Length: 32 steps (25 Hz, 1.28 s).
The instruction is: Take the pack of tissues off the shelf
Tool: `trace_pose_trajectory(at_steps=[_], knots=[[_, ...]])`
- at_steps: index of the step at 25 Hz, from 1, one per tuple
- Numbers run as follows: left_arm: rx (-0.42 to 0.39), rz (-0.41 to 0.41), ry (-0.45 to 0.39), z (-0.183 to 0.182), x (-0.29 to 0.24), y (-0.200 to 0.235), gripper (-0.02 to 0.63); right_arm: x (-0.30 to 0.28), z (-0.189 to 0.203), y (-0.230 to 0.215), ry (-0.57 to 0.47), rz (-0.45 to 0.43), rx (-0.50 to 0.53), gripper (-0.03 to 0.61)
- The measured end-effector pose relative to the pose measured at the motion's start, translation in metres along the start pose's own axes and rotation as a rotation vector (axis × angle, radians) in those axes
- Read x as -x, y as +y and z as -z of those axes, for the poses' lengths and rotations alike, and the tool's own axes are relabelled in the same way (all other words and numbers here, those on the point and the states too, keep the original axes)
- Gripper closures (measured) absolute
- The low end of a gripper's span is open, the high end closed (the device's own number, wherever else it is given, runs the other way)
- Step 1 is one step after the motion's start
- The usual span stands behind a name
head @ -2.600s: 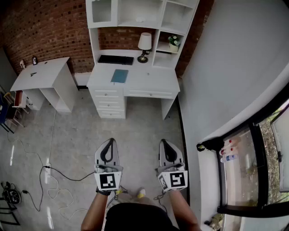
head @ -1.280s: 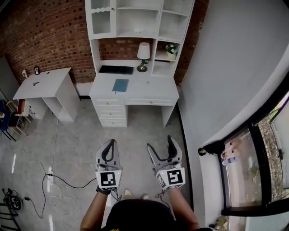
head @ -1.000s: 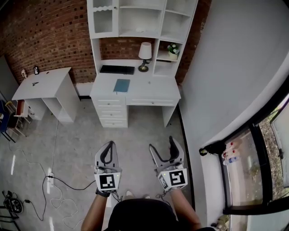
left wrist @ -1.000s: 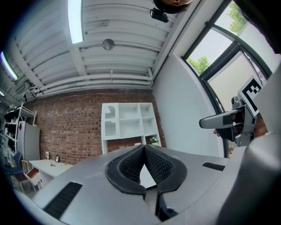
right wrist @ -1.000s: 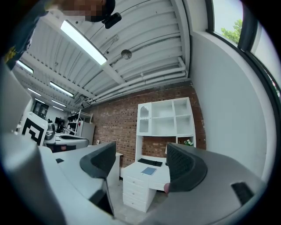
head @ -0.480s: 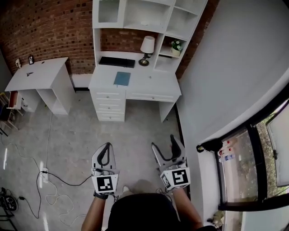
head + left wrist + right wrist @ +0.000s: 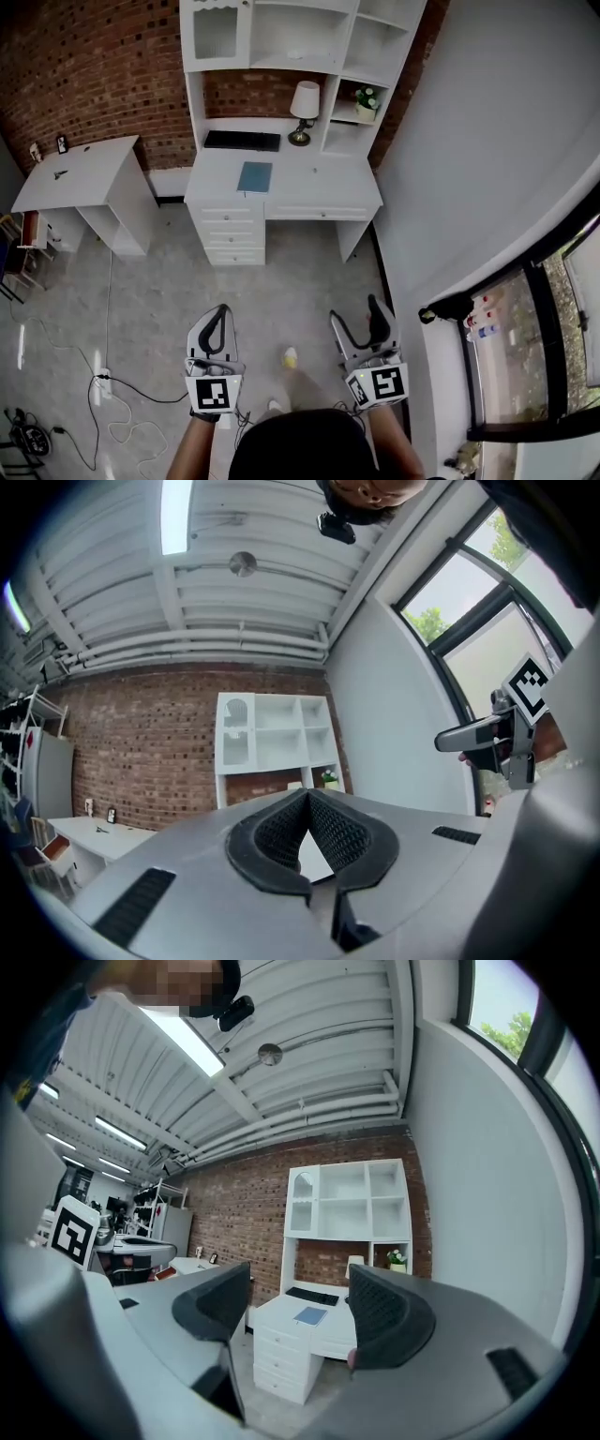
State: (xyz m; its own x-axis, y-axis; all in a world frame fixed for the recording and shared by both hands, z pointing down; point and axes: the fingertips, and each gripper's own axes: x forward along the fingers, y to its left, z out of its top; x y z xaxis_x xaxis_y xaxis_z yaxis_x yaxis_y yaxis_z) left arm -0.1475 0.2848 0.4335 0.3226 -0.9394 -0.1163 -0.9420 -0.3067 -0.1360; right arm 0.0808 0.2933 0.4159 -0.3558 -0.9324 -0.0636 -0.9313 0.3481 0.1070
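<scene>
Well back from the shelf (image 7: 357, 37), the person stood on the grey floor (image 7: 281, 281) and held both grippers low in front of the body. The left gripper (image 7: 221, 317) had its jaws pressed together at the tips, with nothing between them. The right gripper (image 7: 358, 317) had its jaws wide apart, and nothing was between them either. The two grippers were side by side and did not touch. The shelf was white and stood on top of a white counter (image 7: 319, 178) against a red brick wall (image 7: 103, 66). A small pale thing (image 7: 295, 56) lay in the middle part of the shelf, but it was too small to tell if it was the pack of tissues. On the counter lay a blue book (image 7: 254, 176) and a dark keyboard (image 7: 242, 141), with a lamp (image 7: 303, 98) near the back. A little plant (image 7: 367, 97) sat in a low part of the shelf on the right. A black cable (image 7: 122, 398) curled over the floor near the left gripper.
</scene>
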Motion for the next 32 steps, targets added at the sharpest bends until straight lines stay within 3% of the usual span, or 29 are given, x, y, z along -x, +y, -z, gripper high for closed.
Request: trace_pose_trajectory(at_steps=[10, 14, 21, 26, 32], knots=[[-0.048, 0.013, 0.040, 0.026, -0.119, 0.014, 0.603, -0.122, 0.029, -0.049, 0.000, -0.029, -0.040, 0.250], [-0.017, -0.015, 0.050, 0.022, -0.178, 0.025, 0.603, -0.173, 0.029, -0.081, -0.001, -0.033, -0.061, 0.250], [-0.055, -0.027, 0.040, 0.019, -0.277, 0.019, 0.603, -0.234, 0.036, -0.151, -0.019, -0.005, -0.086, 0.252], [-0.101, -0.017, 0.030, 0.015, -0.314, 0.012, 0.603, -0.268, 0.047, -0.181, -0.024, -0.011, -0.127, 0.252], [-0.086, -0.075, 0.088, 0.034, -0.335, 0.028, 0.603, -0.307, 0.055, -0.187, -0.027, -0.063, -0.141, 0.252]])
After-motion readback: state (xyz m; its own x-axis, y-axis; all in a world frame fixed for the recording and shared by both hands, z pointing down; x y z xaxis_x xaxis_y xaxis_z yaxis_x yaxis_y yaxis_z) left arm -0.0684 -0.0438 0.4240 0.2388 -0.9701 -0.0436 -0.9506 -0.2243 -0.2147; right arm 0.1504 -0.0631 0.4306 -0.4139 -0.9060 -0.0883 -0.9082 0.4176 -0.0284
